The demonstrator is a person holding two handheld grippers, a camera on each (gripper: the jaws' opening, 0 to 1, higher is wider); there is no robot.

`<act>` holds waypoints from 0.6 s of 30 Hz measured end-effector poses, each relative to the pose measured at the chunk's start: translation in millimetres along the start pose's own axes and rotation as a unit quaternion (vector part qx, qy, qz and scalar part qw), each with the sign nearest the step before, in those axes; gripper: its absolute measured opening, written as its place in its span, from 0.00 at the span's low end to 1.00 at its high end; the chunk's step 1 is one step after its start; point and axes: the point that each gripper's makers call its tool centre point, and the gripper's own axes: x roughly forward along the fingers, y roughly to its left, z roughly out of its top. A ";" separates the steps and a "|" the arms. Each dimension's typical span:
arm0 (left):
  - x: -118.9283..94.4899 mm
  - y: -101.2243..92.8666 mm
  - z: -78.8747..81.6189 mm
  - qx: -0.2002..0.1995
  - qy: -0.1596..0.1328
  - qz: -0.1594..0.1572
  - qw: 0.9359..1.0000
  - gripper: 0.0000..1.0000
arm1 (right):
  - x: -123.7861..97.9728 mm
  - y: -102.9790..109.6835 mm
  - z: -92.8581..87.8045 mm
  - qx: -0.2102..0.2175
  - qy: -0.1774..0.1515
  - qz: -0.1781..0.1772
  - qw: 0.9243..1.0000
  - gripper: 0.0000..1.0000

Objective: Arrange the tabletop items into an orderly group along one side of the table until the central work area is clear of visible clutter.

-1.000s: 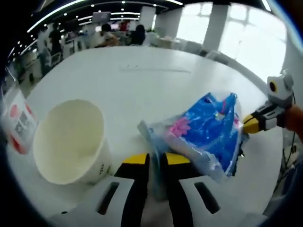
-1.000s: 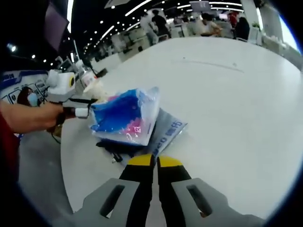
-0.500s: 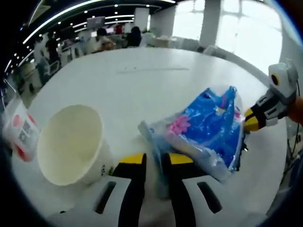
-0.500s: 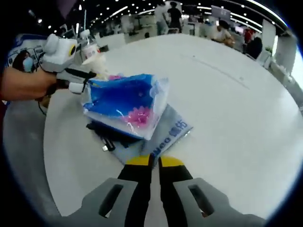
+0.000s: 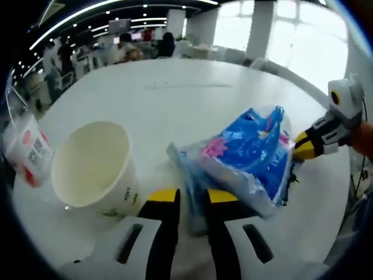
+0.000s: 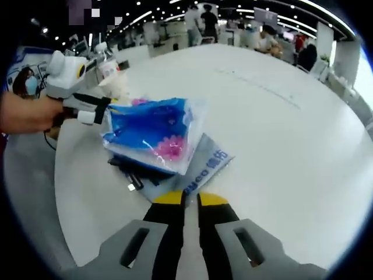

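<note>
— What's nearest you in the left gripper view?

— My left gripper (image 5: 189, 201), at the bottom centre. Its yellow-tipped jaws are clamped on the near edge of a blue plastic pack (image 5: 247, 163), clear wrap with blue and pink print, which lies just right of centre on the white table (image 5: 175, 99).

— And beside it?

— A cream paper cup (image 5: 96, 169), lower left, tipped so its open mouth faces the camera. Past that, at the left edge, a small white container with red marks (image 5: 28, 150) (the label is too blurred to read).

— Where's your other hand?

— My right gripper (image 6: 190, 201) sits at the bottom centre of its own view, jaws pressed together on the corner of a pale grey-blue sleeve (image 6: 198, 169) with blue lettering that lies under the pack. From the left gripper view it comes in at the right edge, its yellow tips against the pack's far side.

— Anything under the pack?

— Something dark (image 6: 131, 169) pokes out at its lower left; I can't tell what it is.

— Farther off?

— The table's bare middle, then people (image 6: 201, 17) and desks under ceiling lights along the top.
</note>
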 end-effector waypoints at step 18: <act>-29.0 -9.1 7.5 -0.007 -0.027 -0.016 0.999 0.20 | -16.8 -5.7 4.7 0.016 -0.027 -0.023 0.999 0.10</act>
